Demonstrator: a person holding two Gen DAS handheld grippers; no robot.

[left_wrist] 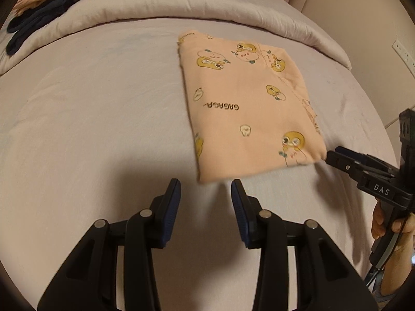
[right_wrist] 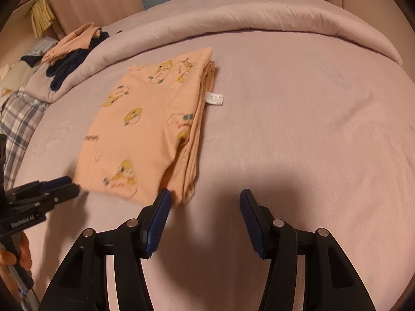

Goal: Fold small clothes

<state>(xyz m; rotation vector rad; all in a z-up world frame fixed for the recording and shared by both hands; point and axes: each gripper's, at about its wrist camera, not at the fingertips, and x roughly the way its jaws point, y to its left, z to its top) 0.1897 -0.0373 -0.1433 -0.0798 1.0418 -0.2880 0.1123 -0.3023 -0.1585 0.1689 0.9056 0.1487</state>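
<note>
A peach garment [left_wrist: 246, 103] with yellow cartoon prints lies folded into a rectangle on the pinkish-grey bed; it also shows in the right wrist view [right_wrist: 145, 129], with stacked edges and a white label [right_wrist: 215, 99] on its right side. My left gripper [left_wrist: 206, 194] is open and empty, just short of the garment's near edge. My right gripper [right_wrist: 205, 202] is open and empty, its left finger [right_wrist: 159, 207] beside the garment's near corner. Seen from the left wrist, the right gripper [left_wrist: 337, 158] sits at the garment's near right corner.
A rolled duvet edge [left_wrist: 181, 10] runs across the bed behind the garment. A pile of dark and peach clothes [left_wrist: 44, 10] lies far left on it, also visible in the right wrist view [right_wrist: 72, 51]. A plaid cloth [right_wrist: 18, 121] lies at the bed's left side.
</note>
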